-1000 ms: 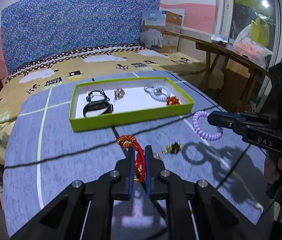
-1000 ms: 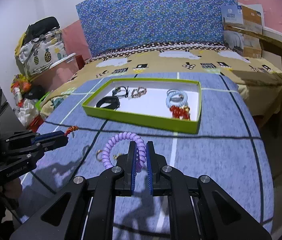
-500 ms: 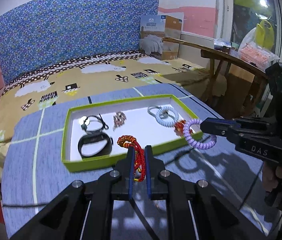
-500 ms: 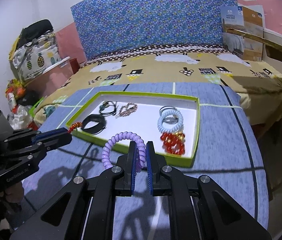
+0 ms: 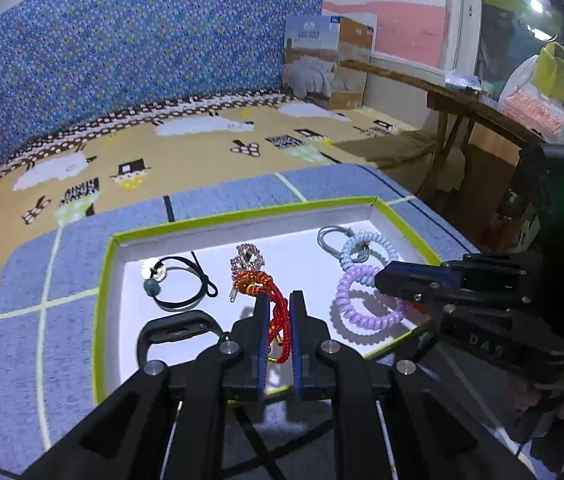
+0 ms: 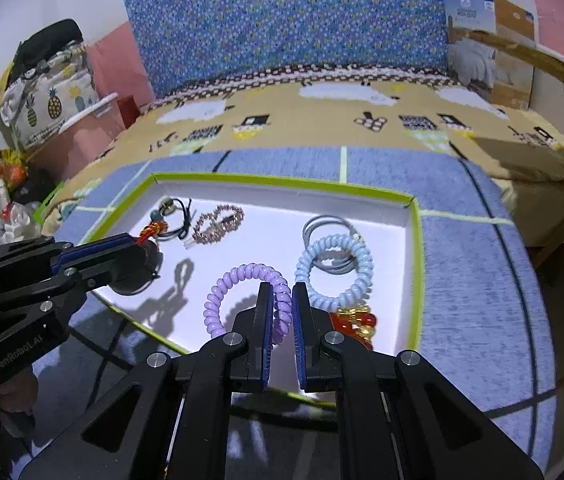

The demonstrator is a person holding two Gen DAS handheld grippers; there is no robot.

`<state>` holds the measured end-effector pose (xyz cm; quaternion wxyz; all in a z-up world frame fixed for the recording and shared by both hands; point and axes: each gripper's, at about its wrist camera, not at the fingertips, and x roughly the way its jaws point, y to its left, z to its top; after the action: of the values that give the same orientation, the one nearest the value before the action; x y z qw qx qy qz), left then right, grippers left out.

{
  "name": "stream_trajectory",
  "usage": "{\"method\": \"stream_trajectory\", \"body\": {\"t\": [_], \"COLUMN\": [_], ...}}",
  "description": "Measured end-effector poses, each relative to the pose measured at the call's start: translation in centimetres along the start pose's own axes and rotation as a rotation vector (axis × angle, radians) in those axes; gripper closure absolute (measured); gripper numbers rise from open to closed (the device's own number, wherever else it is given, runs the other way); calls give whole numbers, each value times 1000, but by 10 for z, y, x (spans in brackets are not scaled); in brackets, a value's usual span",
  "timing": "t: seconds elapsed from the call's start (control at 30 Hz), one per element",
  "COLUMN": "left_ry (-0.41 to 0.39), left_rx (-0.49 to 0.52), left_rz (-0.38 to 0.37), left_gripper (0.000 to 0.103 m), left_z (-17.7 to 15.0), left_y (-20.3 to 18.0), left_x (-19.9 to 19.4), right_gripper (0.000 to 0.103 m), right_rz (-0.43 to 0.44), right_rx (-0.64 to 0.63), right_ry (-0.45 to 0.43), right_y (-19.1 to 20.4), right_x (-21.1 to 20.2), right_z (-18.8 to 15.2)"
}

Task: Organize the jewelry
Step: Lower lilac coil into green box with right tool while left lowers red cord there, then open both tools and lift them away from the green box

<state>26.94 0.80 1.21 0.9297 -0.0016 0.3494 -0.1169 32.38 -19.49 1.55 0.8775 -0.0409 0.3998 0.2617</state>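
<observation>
A green-rimmed white tray (image 5: pixel 105 264) (image 6: pixel 416 264) lies on the blue blanket. My left gripper (image 5: pixel 275 300) is shut on a red cord bracelet (image 5: pixel 277 312) and holds it over the tray's front middle; it also shows at the left in the right wrist view (image 6: pixel 137 240). My right gripper (image 6: pixel 282 292) is shut on a purple spiral hair tie (image 6: pixel 241 276) over the tray's front right, also seen in the left wrist view (image 5: pixel 358 304). In the tray lie a black band (image 5: pixel 177 330), a black cord necklace (image 5: pixel 177 280), a beaded bracelet (image 6: pixel 217 220), a pale blue spiral tie (image 6: pixel 334 272) and red beads (image 6: pixel 354 322).
The bed with a yellow patterned sheet (image 5: pixel 161 148) runs behind the blanket, with a blue headboard (image 5: pixel 141 48). A wooden table (image 5: pixel 462 100) and a cardboard box (image 5: pixel 330 60) stand at the right. Bags (image 6: pixel 45 92) are stacked at the left.
Both grippers have moved forward from the blanket to above the tray, each still holding its item. The tray now looks closer and larger.
</observation>
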Motion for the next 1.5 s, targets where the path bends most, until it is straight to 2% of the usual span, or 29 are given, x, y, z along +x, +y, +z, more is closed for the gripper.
{"method": "stream_trajectory", "body": {"t": [0.3, 0.57, 0.67, 0.7, 0.77, 1.07, 1.5], "left_ry": [63, 78, 78, 74, 67, 2, -56], "left_rx": [-17, -23, -30, -32, -39, -67, -132], "left_rz": [-25, -25, -29, -29, -33, -14, 31], "left_gripper": [93, 92, 89, 84, 79, 79, 79], "left_z": [-9, -9, -8, -9, -9, -21, -69], "left_y": [3, 2, 3, 3, 3, 1, -12], "left_x": [24, 26, 25, 23, 20, -25, -96], "right_gripper": [94, 92, 79, 73, 72, 72, 72], "right_rz": [-5, -10, -8, -7, -11, -15, 9], "right_rx": [-32, -40, -41, -41, -43, -29, -36], "right_ry": [51, 59, 50, 45, 35, -27, -84], "right_y": [5, 6, 7, 7, 9, 13, 32], "right_x": [17, 20, 17, 15, 10, -29, -102], "right_z": [-3, -3, -4, -4, -4, -12, -67]}}
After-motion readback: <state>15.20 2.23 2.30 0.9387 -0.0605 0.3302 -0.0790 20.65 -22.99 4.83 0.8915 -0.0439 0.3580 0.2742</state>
